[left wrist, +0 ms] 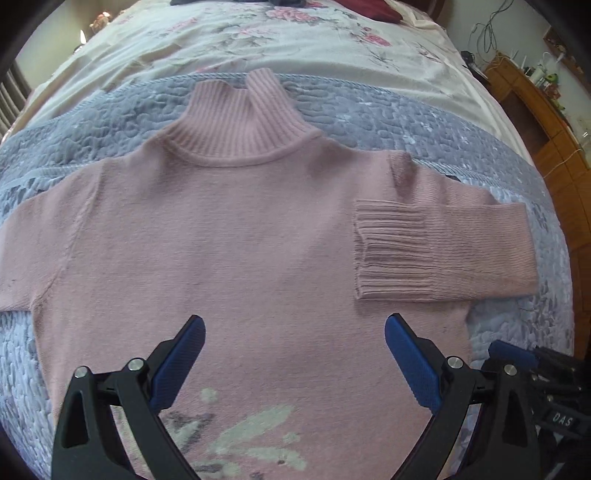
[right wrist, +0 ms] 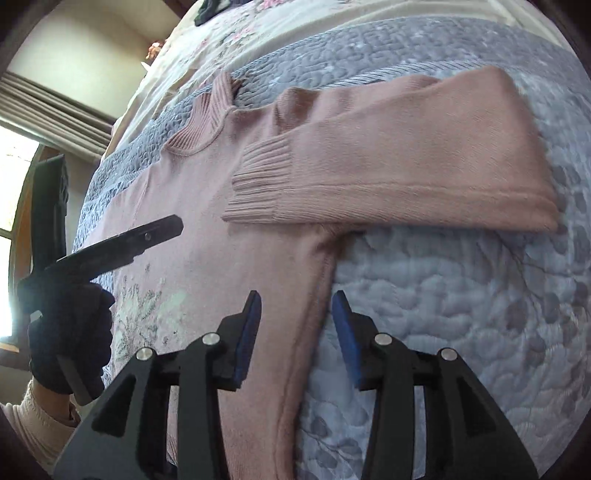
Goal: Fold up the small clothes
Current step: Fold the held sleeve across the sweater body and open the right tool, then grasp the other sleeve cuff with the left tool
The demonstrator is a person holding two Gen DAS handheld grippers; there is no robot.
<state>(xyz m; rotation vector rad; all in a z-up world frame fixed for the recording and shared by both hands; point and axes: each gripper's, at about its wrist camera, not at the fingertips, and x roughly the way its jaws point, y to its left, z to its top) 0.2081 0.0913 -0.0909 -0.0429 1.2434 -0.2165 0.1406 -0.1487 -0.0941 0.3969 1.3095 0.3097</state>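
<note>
A pink turtleneck sweater lies flat on the bed, collar away from me. Its right sleeve is folded inward, the ribbed cuff resting on the chest. The left sleeve stretches out sideways. My left gripper hovers open above the lower chest, nothing between its blue pads. In the right wrist view the same sweater shows with its folded sleeve. My right gripper stands open over the sweater's right side seam, holding nothing. The left gripper appears there too, held by a gloved hand.
The sweater rests on a grey quilted blanket, which lies over a floral bedspread. A dark red cloth lies at the far end of the bed. A wooden cabinet with cables stands to the right. Curtains and a window are at left.
</note>
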